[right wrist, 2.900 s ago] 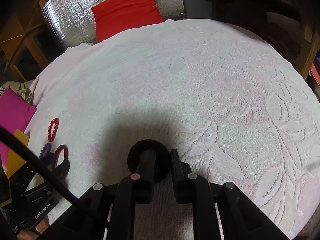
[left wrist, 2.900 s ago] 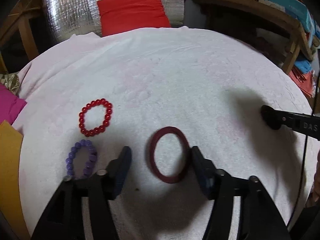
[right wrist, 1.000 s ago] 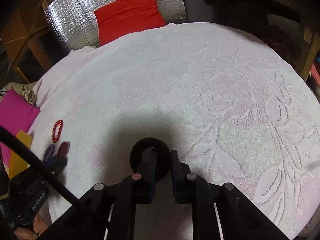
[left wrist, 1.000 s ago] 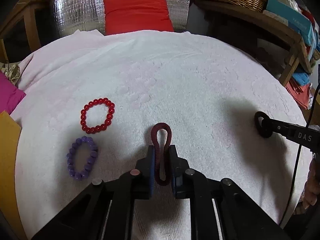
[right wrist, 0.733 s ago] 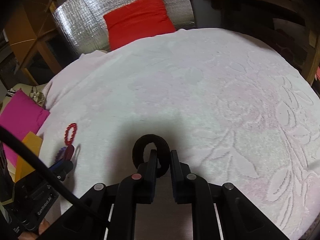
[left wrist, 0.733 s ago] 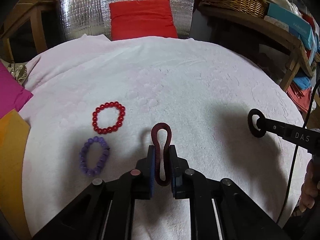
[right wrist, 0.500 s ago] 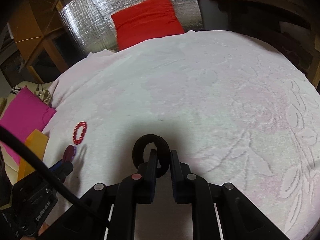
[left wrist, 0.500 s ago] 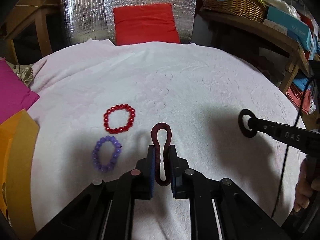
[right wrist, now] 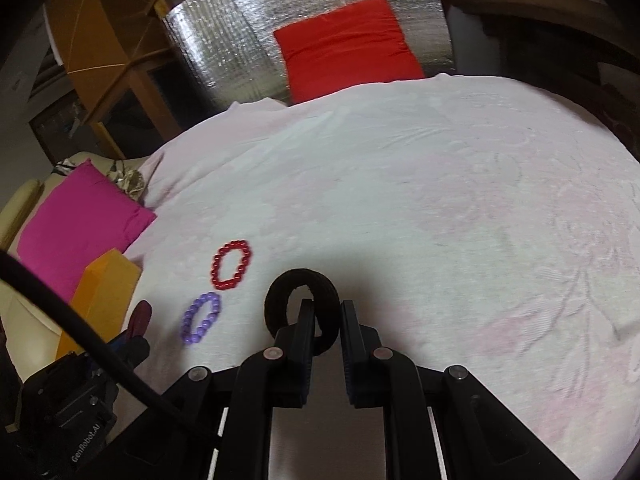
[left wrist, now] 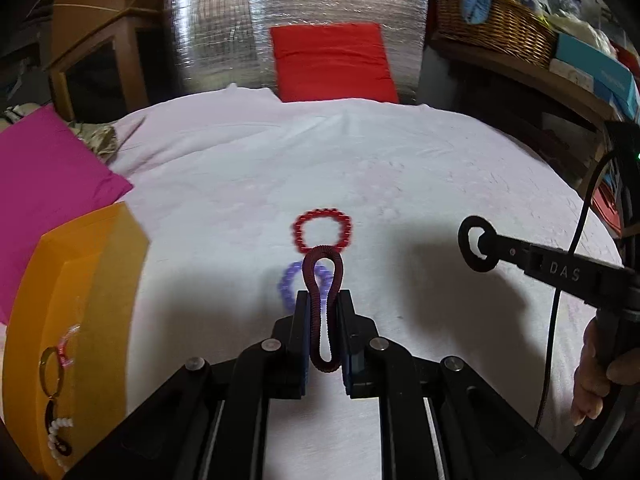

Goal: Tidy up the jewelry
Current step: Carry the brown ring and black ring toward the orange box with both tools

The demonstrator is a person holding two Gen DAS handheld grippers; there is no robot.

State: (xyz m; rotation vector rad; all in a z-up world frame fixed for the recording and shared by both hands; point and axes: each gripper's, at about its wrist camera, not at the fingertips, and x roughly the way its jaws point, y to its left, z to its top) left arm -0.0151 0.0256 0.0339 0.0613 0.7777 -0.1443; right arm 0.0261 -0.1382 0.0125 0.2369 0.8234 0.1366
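Note:
My left gripper is shut on a dark red ribbed bangle, squeezed into a long loop and held above the white cloth. My right gripper is shut on a black ring, also lifted; in the left wrist view the black ring shows at the right. A red bead bracelet and a purple bead bracelet lie on the cloth just beyond the bangle. An orange box at the left holds several pieces of jewelry.
A pink cushion lies behind the orange box. A red cushion leans on silver foil at the back. A wicker basket and boxes sit on a wooden shelf at the right. A person's hand grips the right tool.
Both grippers have swung left with their rings held and risen a little. The orange box has come into the left wrist view. The bead bracelets now appear closer to the middle.

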